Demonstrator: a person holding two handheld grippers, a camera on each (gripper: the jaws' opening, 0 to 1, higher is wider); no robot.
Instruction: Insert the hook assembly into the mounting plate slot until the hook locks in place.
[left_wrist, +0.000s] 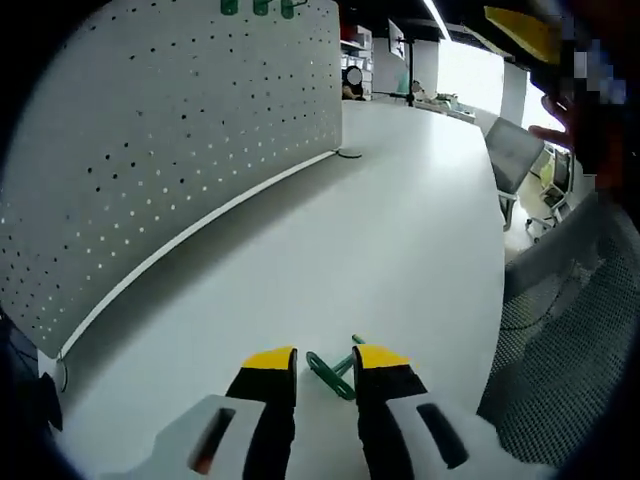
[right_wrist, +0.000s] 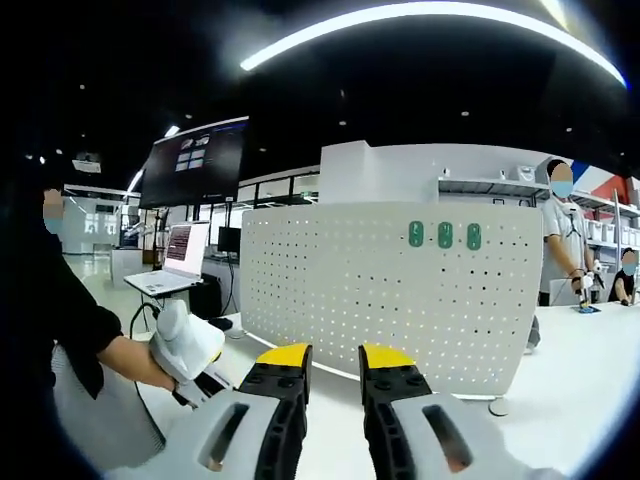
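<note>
- The green hook (left_wrist: 333, 372) lay on the table (left_wrist: 400, 250) between the left gripper (left_wrist: 325, 365)'s parted jaws (nearer arm), pegboard (left_wrist: 180, 150) well beyond.
- The right gripper (right_wrist: 335, 358) stood apart, empty.

Partly hidden hook, cropped pegs

The green wire hook (left_wrist: 333, 372) runs behind a yellow-tipped jaw; the picture's edge crops three green pegs (left_wrist: 260, 7).

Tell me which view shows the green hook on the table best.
The left gripper view. The green hook lies on the white table just ahead of the open left tongs, between their yellow tips. The right gripper view faces the pegboard with three green pieces mounted near its top.
</note>
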